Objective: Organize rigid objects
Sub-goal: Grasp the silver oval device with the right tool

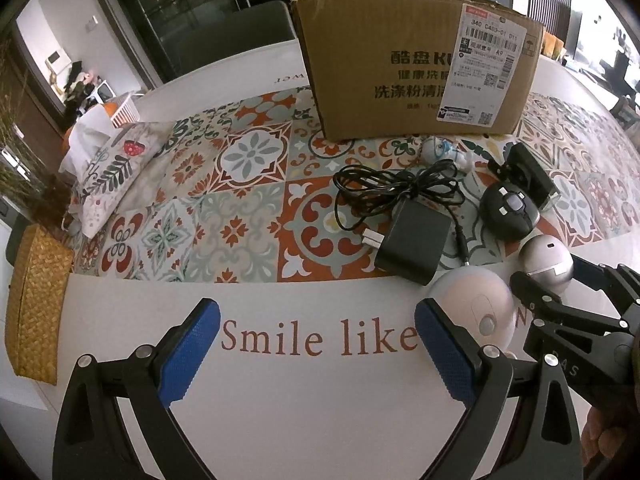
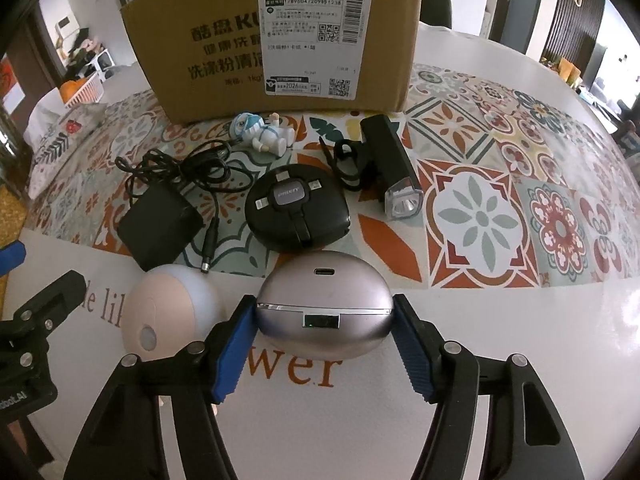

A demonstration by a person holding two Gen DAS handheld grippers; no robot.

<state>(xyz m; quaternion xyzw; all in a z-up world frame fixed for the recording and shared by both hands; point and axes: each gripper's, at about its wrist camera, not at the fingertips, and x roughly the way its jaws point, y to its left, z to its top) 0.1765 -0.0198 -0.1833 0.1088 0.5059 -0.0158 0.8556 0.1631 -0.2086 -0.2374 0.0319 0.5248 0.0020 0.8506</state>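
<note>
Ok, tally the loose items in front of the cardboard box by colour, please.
Black: 3 - power adapter, round cable case, bike light
Silver: 1 - oval case
Pink: 1 - round gadget
White and blue: 1 - figurine
Total: 6

Cardboard box (image 2: 280, 40) top cut off by edge; label small print unreadable.

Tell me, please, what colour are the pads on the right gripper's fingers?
Blue, textured pads on black fingers, clearest in the right wrist view.
</note>
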